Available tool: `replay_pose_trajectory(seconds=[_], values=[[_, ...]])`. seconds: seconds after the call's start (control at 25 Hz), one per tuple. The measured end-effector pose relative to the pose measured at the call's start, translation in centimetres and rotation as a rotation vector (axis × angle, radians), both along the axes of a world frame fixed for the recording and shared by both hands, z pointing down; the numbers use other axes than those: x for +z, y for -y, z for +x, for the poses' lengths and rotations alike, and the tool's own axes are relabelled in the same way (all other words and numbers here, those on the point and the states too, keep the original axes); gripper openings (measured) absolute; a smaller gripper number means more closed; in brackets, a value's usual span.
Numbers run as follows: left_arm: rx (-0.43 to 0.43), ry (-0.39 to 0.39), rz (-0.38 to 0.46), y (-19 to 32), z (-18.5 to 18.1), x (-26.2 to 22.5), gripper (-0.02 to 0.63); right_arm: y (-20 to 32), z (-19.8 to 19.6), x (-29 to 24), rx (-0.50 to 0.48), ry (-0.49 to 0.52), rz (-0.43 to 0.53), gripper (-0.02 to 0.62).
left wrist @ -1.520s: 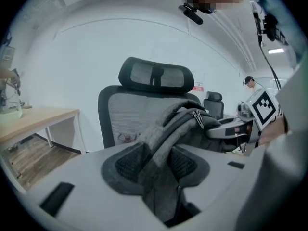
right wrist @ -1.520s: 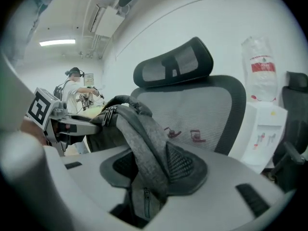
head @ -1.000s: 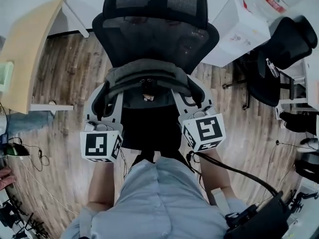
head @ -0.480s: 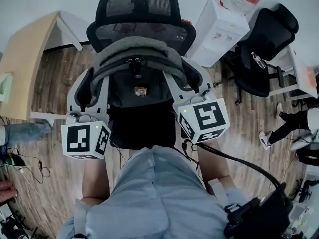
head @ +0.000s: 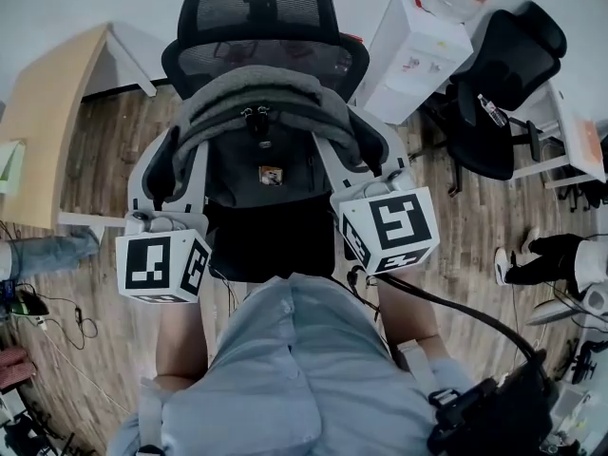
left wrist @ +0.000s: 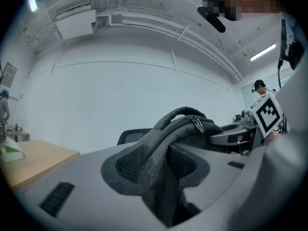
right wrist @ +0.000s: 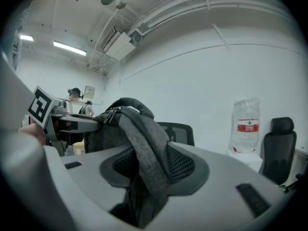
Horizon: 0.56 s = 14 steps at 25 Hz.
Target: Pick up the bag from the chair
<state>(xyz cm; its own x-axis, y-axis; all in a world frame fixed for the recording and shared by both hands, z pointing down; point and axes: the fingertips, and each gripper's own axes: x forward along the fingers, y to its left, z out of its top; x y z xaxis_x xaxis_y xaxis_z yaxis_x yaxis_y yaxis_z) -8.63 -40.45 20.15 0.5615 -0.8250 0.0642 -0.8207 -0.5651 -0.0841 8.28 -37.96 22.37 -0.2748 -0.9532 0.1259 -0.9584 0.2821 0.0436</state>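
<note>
Left gripper (head: 176, 174) is clamped down tight on one padded shoulder strap (left wrist: 156, 177), right gripper (head: 366, 155) pinches the other strap (right wrist: 147, 177), so both have the bag (head: 261, 131) hanging between them. It's up in front of the chair (head: 261, 12) back, over the seat, with a wooden counter (head: 47, 122) off to the left and a water dispenser (head: 413, 55) and second chair (head: 508, 74) to the right. The bag is grey fabric, top handle and zipper pulls uppermost, a small label on its front.
</note>
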Motion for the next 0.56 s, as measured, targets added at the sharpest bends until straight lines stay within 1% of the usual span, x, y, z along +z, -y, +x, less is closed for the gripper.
replay_pose_trajectory(seconds=[0.12,0.32,0.56], values=[[-0.001,0.002,-0.002,0.1,0.0,0.3,0.153,0.1,0.0,0.4,0.003,0.002,-0.007,0.147],[0.0,0.01,-0.007,1.1,1.2,0.6,0.153,1.0,1.2,0.8,0.005,0.008,-0.015,0.147],[-0.007,0.006,-0.002,0.5,-0.1,0.7,0.152,0.4,-0.1,0.8,0.0,0.004,-0.009,0.147]])
